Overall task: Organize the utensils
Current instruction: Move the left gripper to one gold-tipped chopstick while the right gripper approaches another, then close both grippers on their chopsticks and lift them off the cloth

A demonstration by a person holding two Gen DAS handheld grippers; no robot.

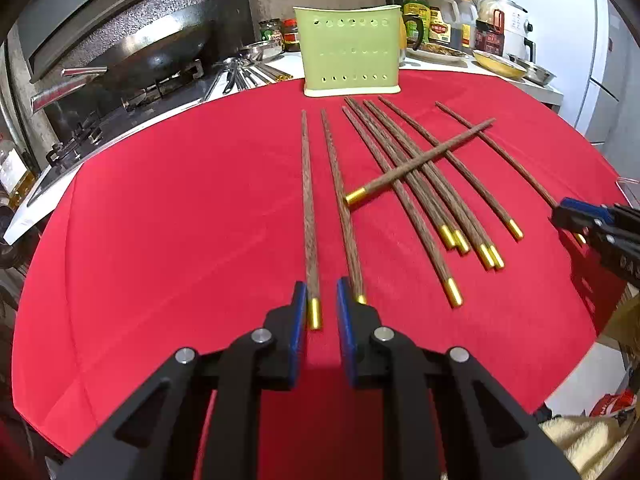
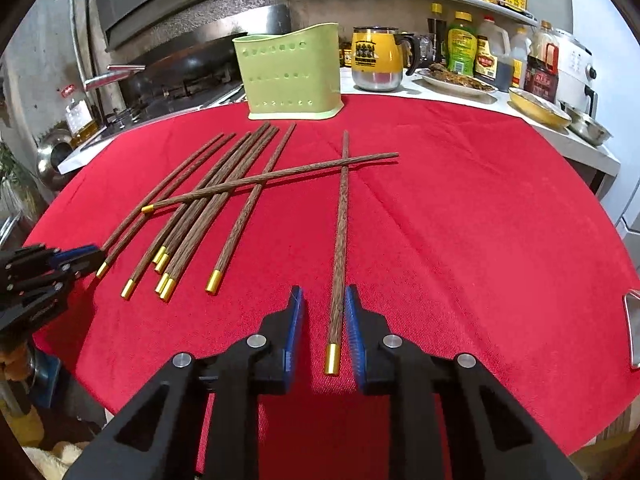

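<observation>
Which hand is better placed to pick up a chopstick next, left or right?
Either could; the left looks slightly readier. The left tool straddles the gold end of a chopstick with a narrow gap. The right tool also straddles its lone chopstick, but stands wider.

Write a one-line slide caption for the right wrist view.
Right tool open around a lone gold-capped chopstick on the red cloth, green holder behind.

Home kitchen: wok (image 1: 148, 52) on gas stove (image 1: 120, 112), sauce bottles (image 2: 472, 48) along counter.
</observation>
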